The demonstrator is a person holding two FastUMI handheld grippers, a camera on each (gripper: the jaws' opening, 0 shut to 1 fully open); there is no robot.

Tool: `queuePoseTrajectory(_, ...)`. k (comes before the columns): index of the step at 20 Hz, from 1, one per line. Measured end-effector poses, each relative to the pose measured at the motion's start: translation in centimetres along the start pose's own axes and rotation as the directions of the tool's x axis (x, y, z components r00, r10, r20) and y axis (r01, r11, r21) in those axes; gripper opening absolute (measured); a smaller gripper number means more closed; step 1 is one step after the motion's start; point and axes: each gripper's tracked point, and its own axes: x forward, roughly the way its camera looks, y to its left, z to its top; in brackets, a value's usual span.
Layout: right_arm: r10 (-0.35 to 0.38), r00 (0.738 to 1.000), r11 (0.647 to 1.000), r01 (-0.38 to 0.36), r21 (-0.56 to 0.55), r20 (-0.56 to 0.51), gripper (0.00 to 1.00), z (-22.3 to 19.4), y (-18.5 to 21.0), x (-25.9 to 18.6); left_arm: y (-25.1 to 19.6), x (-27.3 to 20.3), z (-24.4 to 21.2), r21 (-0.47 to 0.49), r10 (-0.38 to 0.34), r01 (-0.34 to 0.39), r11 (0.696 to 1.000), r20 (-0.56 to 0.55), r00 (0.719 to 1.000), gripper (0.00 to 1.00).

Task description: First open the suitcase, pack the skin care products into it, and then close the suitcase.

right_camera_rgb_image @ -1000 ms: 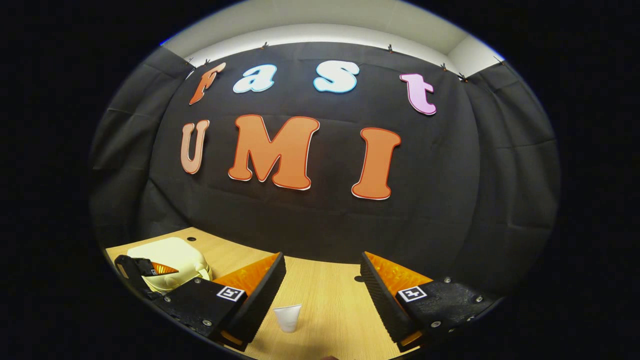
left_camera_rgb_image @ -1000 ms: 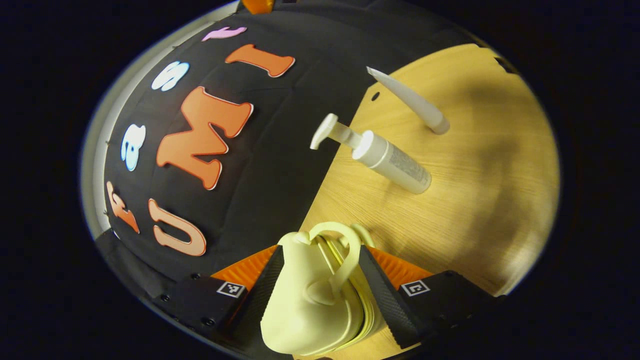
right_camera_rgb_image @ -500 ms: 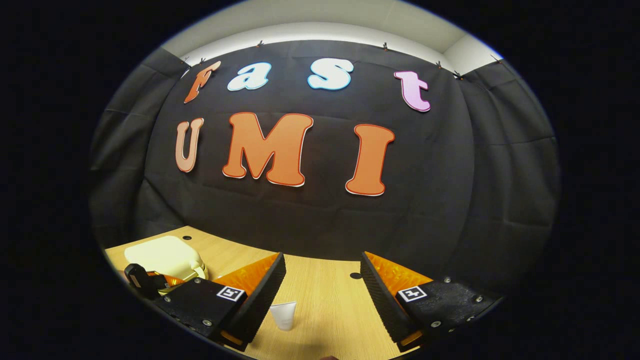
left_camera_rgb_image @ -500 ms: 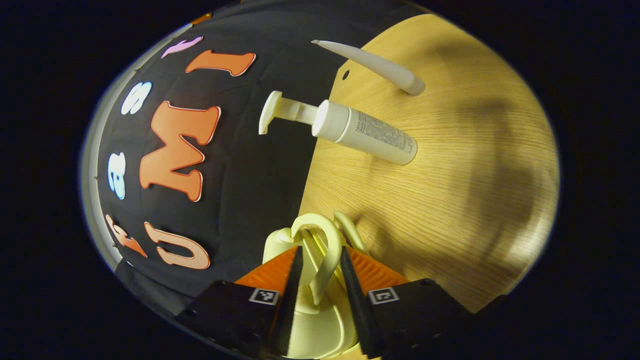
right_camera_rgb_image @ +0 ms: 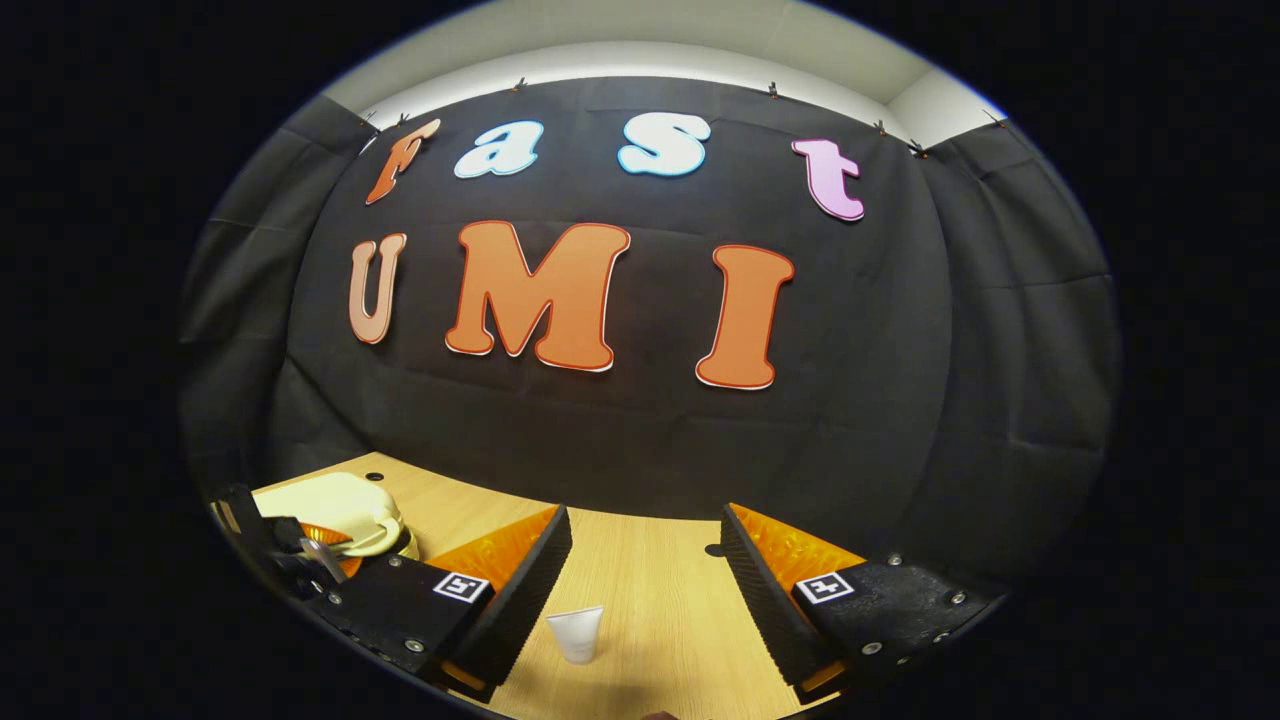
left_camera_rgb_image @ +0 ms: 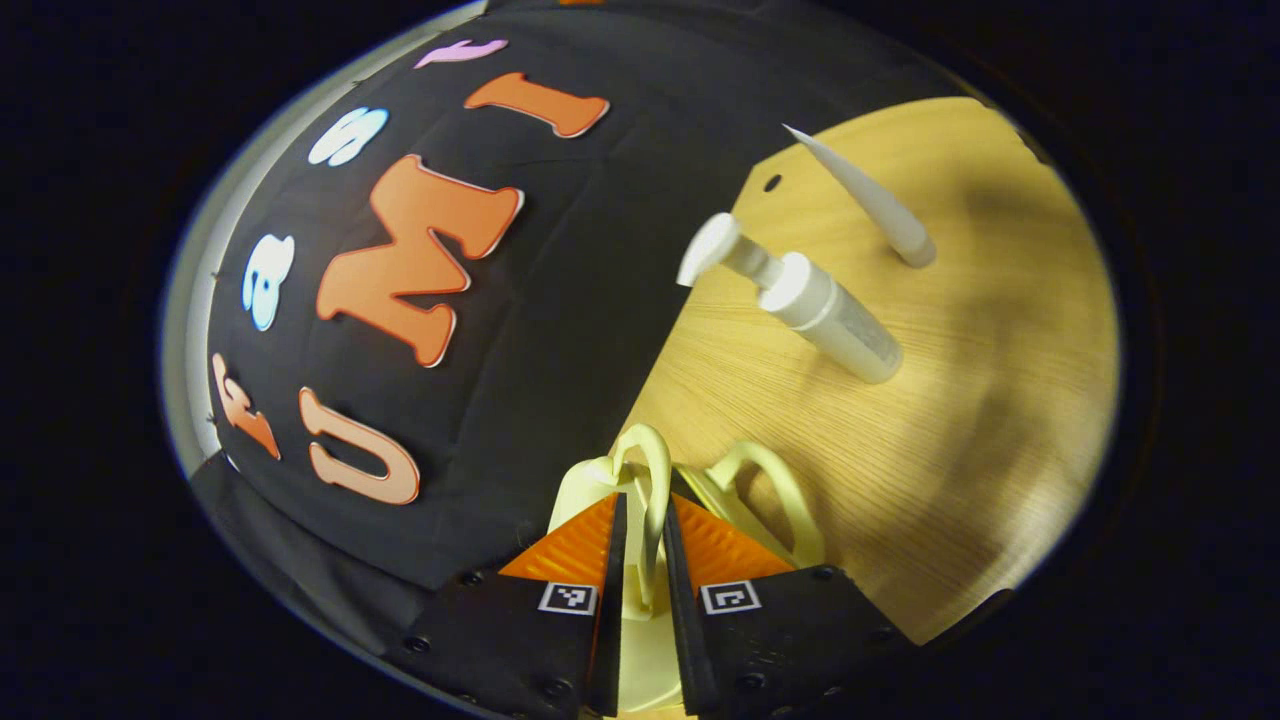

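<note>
Left gripper view, left gripper [left_camera_rgb_image: 641,545] pinching one suitcase [left_camera_rgb_image: 640,660] handle [left_camera_rgb_image: 652,500], pump bottle [left_camera_rgb_image: 815,305] and tube [left_camera_rgb_image: 872,202] standing beyond, right gripper [right_camera_rgb_image: 645,585] hovering wide open.

Matt wood-grain table [left_camera_rgb_image: 930,420], smooth plastic pump bottle [left_camera_rgb_image: 835,320], smooth pale plastic-looking suitcase [right_camera_rgb_image: 335,505], matt cloth wall [right_camera_rgb_image: 620,440].

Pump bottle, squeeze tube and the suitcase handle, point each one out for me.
pump bottle [left_camera_rgb_image: 835,325]: left gripper view, on its white body.
squeeze tube [left_camera_rgb_image: 870,200]: left gripper view, mid-length on the tube.
suitcase handle [left_camera_rgb_image: 652,470]: left gripper view, on the loop above the hand-held gripper's fingers.
</note>
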Motion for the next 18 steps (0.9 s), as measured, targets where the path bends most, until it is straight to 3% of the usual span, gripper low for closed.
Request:
queuePoseTrajectory(4,0.019,1.0,1.0,-0.019,-0.023,0.012,0.95,0.9,1.6,0.6,6.4,0.2,-0.2,-0.242,0.029,-0.034,0.97,-0.023,0.999,0.24)
queuePoseTrajectory(8,0.045,0.999,0.998,-0.044,-0.04,0.019,0.95,1.6,3.8,1.3,13.7,-0.4,-2.0,-0.352,0.087,-0.092,0.931,-0.029,0.996,0.24)
queuePoseTrajectory(18,0.054,0.998,0.995,-0.052,-0.087,0.025,0.96,2.9,7.2,2.6,24.2,0.2,-8.9,-0.568,0.138,-0.146,0.81,-0.058,0.989,0.23)
